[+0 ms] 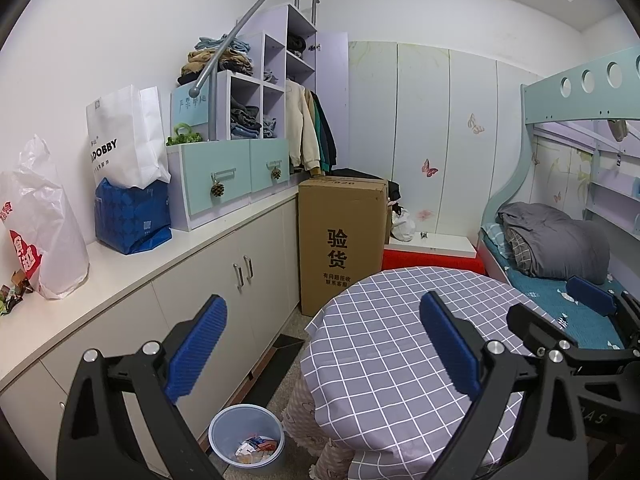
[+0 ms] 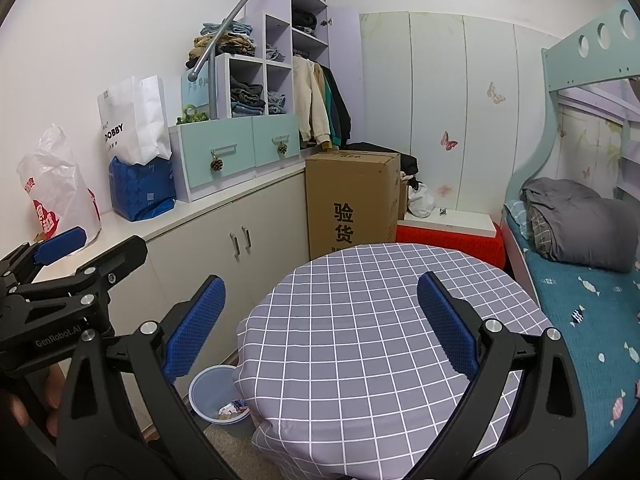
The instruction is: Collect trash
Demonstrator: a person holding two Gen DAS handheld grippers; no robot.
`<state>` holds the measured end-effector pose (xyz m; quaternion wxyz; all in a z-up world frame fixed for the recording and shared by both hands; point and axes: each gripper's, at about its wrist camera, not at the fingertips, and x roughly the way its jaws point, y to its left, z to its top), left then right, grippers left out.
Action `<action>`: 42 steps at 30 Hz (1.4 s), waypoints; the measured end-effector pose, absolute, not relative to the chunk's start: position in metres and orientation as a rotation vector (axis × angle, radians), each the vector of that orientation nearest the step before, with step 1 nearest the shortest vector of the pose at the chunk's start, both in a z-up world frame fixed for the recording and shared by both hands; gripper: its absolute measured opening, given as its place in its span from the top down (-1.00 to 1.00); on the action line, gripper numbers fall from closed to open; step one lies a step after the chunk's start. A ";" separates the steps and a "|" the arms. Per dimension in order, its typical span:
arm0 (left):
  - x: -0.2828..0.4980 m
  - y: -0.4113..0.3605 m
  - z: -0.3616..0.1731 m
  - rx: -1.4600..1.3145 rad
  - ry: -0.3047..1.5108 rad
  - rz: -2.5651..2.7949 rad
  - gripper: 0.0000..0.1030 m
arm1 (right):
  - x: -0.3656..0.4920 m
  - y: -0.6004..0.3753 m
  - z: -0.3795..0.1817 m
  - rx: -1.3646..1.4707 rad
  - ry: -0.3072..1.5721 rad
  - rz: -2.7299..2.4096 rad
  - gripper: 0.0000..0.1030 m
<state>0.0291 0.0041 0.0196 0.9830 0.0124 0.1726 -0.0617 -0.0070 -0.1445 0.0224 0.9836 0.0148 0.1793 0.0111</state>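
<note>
Four blue finger pads, two per gripper, stand spread apart with nothing between them: the left gripper (image 1: pixel 324 348) and right gripper (image 2: pixel 320 326) both hover released over one round table (image 2: pixel 360 320) with a grey checked cloth. At lower left of both views, one pale blue bin (image 1: pixel 224 428) sits on the floor against the table's skirt, holding several wrappers (image 1: pixel 256 450). More wrappers (image 1: pixel 14 294) lie at the left edge, on the white counter (image 1: pixel 160 256), beside a plastic bag (image 1: pixel 44 228). Farther back stand one cardboard box (image 1: pixel 340 240) and two drawers (image 1: pixel 228 172).
</note>
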 end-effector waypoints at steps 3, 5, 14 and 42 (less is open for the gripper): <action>0.029 0.004 0.020 0.026 0.348 -0.123 -0.85 | -0.006 -0.144 0.022 0.030 0.363 0.022 -0.84; 0.029 0.005 0.019 0.026 0.349 -0.123 -0.85 | -0.007 -0.144 0.022 0.030 0.366 0.023 -0.84; 0.029 0.007 0.013 0.024 0.356 -0.123 -0.85 | -0.005 -0.142 0.018 0.031 0.375 0.026 -0.84; 0.032 0.010 0.011 0.025 0.368 -0.119 -0.85 | -0.003 -0.142 0.012 0.031 0.387 0.031 -0.84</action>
